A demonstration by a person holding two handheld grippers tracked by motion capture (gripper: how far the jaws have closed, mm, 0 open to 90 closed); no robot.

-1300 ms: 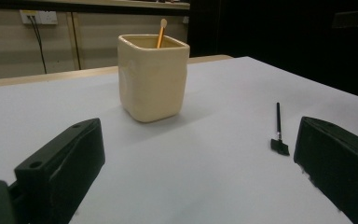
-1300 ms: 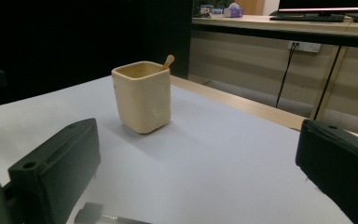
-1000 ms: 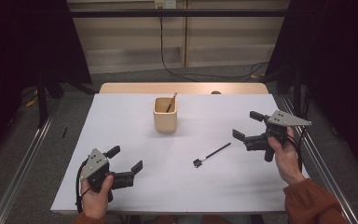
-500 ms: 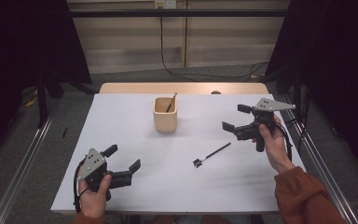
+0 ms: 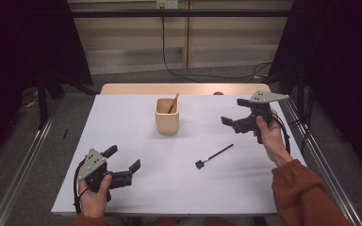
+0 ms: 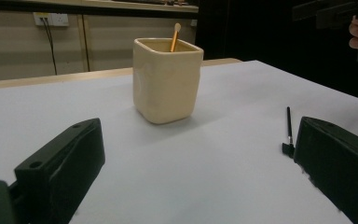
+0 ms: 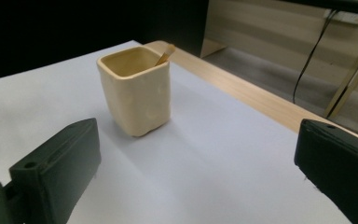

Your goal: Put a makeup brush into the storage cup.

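A cream square cup (image 5: 167, 115) (image 6: 167, 79) (image 7: 136, 90) stands upright at the back middle of the white table (image 5: 122, 141), with a thin orange-brown stick (image 5: 172, 102) (image 6: 174, 37) leaning inside it. A thin black brush (image 5: 214, 156) (image 6: 288, 128) lies flat on the table right of centre. My left gripper (image 5: 122, 159) is open near the front left corner, low over the table, with nothing between its jaws. My right gripper (image 5: 233, 112) is open too, raised at the right side and pointing toward the cup, apart from it.
A wooden strip (image 5: 188, 88) runs along the table's far edge. Metal rails (image 5: 23, 160) flank the table on both sides. A black cable (image 5: 169, 47) hangs down the back wall. Dark curtains stand at left and right.
My right gripper has moved up and toward the back left, nearer the cup. The left gripper has barely shifted. The brush and cup are where they were.
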